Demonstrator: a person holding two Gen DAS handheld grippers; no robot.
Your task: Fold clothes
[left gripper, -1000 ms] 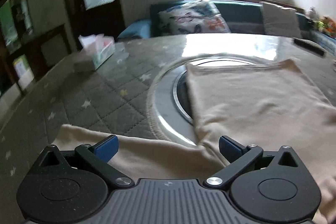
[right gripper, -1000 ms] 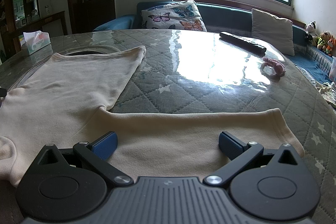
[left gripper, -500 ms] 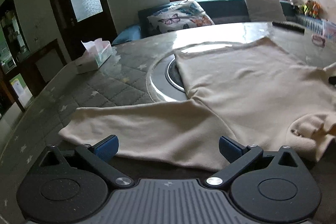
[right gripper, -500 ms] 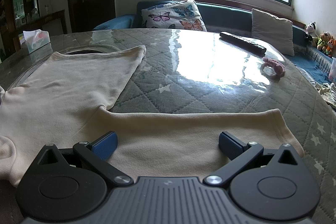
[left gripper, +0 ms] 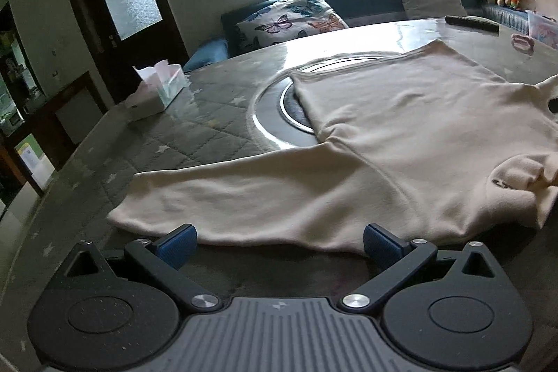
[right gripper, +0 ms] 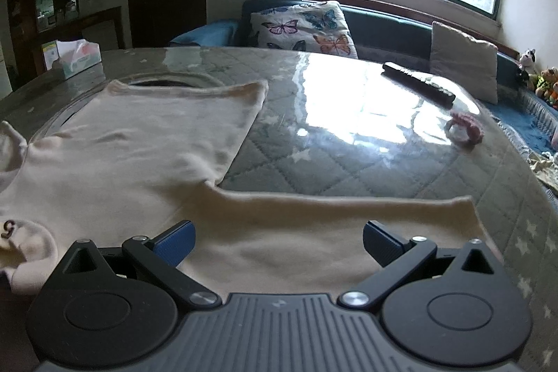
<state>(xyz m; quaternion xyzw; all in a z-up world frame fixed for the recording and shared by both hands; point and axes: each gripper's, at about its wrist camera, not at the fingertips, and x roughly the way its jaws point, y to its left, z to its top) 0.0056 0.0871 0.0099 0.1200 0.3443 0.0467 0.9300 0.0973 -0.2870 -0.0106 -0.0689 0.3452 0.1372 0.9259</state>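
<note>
A cream long-sleeved sweater lies spread flat on the round quilted table, also seen in the right wrist view. Its left sleeve stretches out just in front of my left gripper, which is open and empty at the near table edge. Its right sleeve lies under and in front of my right gripper, which is open and empty just above the sleeve. The collar is bunched at the near edge.
A tissue box stands at the table's far left. A black remote and a pink scrunchie lie at the far right. A metal ring inset sits in the table centre. A sofa with cushions is behind.
My left gripper has pulled back and risen from the sleeve, so the whole sweater now shows. My right gripper has risen slightly and stays over the right sleeve.
</note>
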